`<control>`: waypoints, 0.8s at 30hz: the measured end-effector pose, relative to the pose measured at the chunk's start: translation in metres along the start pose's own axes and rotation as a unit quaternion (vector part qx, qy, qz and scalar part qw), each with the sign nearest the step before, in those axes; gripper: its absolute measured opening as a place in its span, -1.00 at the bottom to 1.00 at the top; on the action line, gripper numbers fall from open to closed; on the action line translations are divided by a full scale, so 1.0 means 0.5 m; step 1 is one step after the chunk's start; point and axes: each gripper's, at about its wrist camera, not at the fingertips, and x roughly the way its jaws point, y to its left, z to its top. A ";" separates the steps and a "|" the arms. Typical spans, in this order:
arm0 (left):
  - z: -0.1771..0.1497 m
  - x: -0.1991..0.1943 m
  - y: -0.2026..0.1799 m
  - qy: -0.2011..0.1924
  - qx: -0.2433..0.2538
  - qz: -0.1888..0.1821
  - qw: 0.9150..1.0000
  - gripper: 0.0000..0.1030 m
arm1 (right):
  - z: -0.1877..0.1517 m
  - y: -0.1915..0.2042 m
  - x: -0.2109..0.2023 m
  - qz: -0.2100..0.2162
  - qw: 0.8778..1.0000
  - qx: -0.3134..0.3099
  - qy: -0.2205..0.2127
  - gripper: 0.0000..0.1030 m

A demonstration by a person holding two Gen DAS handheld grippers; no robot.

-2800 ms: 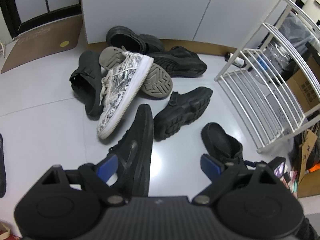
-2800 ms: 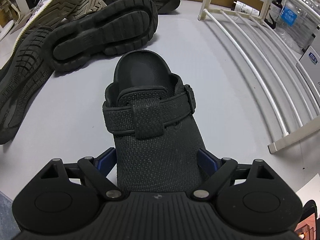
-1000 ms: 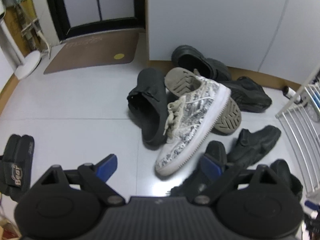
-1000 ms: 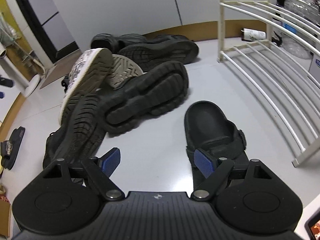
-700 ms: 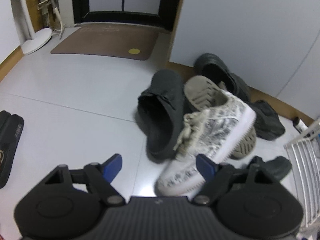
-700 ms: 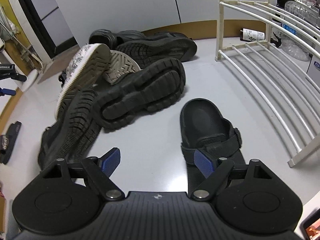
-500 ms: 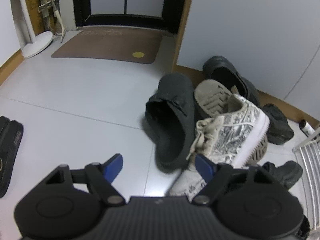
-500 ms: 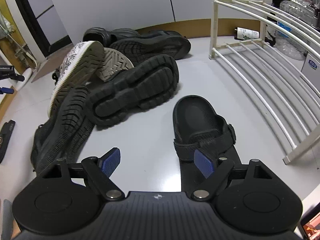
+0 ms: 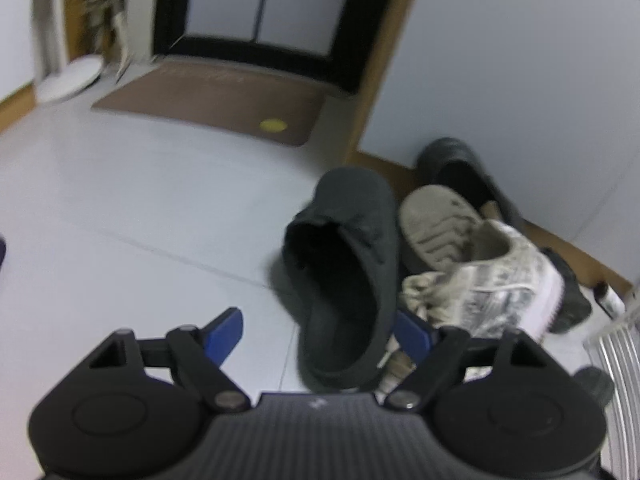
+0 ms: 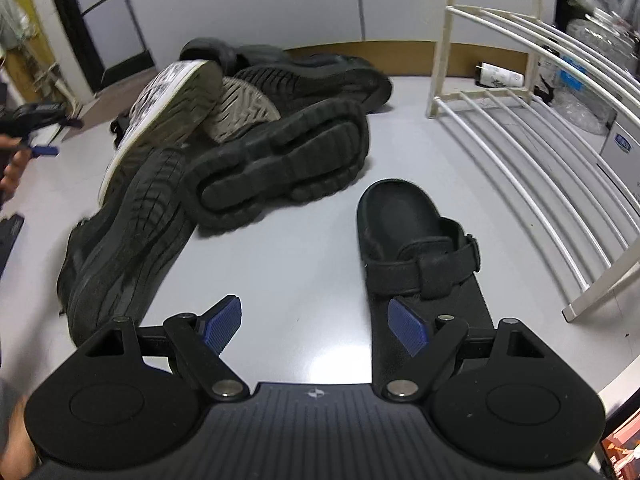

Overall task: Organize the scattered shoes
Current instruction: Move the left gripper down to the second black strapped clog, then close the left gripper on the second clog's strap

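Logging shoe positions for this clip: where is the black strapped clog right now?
In the right wrist view, the black strapped clog stands upright on the floor, right of centre, between the white wire rack and the overturned black shoe.

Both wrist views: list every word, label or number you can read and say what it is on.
None can be read.
Brown doormat: faint lettering, blurred.
White-labelled bottle lying beside the white wire shoe rack: print too small.
Blue-and-white label on the box at far right: too small.
Black flat sandal at left edge: marking unreadable.
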 end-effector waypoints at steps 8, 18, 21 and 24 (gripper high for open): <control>0.030 0.064 0.026 -0.015 -0.016 -0.028 0.999 0.56 | -0.010 0.030 0.018 0.007 0.999 -0.037 0.026 0.65; 0.054 0.150 0.011 0.004 0.000 -0.059 0.998 0.34 | 0.001 0.059 0.027 0.003 0.998 -0.060 0.028 0.65; 0.067 0.166 0.006 0.004 -0.002 -0.060 0.998 0.34 | 0.001 0.071 0.028 0.007 0.998 -0.062 0.030 0.65; 0.084 0.180 0.002 0.004 -0.014 -0.073 0.997 0.34 | 0.000 0.069 0.029 0.008 0.998 -0.058 0.031 0.65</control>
